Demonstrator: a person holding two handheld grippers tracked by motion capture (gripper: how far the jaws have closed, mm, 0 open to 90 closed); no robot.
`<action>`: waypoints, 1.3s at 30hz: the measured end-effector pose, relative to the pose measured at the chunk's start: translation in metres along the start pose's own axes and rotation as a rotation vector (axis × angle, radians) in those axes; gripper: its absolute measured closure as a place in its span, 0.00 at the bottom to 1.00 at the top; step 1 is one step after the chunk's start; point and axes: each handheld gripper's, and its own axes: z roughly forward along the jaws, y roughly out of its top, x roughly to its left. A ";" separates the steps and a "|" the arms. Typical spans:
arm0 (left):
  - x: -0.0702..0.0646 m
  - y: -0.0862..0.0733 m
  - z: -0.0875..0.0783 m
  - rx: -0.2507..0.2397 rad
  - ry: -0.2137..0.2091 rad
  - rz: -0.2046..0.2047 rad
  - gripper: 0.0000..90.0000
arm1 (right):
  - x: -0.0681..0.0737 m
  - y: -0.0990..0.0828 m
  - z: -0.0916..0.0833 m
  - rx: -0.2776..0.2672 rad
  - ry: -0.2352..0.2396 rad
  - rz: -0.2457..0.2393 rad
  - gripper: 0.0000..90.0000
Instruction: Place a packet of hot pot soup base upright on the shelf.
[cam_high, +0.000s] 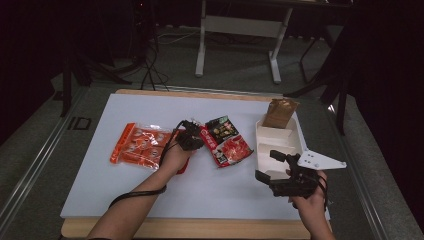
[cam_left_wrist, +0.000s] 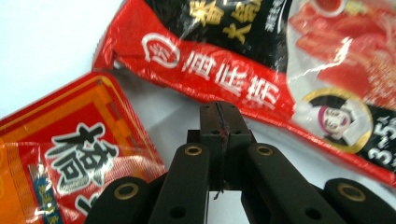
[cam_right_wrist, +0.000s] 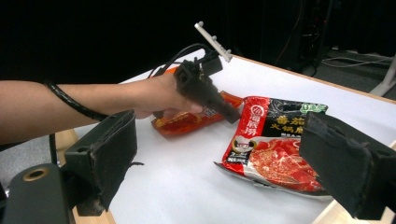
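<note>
Table (cam_high: 125, 190) w/ packets (cam_high: 227, 140) (box (cam_high: 280, 145) too).

Orange packet of round snacks (cam_high: 140, 145) lying flat at the left of the white surface (cam_high: 150, 107), white compartment tray (cam_high: 278, 141) at the right edge, brown pouch (cam_high: 279, 113) upright in its far end

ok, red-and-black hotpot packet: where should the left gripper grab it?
Probably the flat sealed edge of the red-and-black packet nearest the left gripper, coming in low from the left. It lies flat, so only that thin rim fits between jaws, which are closed now.
</note>
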 end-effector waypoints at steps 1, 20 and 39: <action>0.000 0.000 0.000 0.001 -0.002 -0.005 1.00 | -0.001 0.000 0.000 -0.003 0.002 0.002 0.13; -0.004 0.004 0.014 0.048 0.005 -0.011 1.00 | 0.001 -0.001 0.004 0.014 0.013 -0.006 0.13; 0.007 0.027 0.026 0.024 -0.015 0.009 1.00 | -0.002 -0.003 0.003 0.011 0.013 0.005 0.13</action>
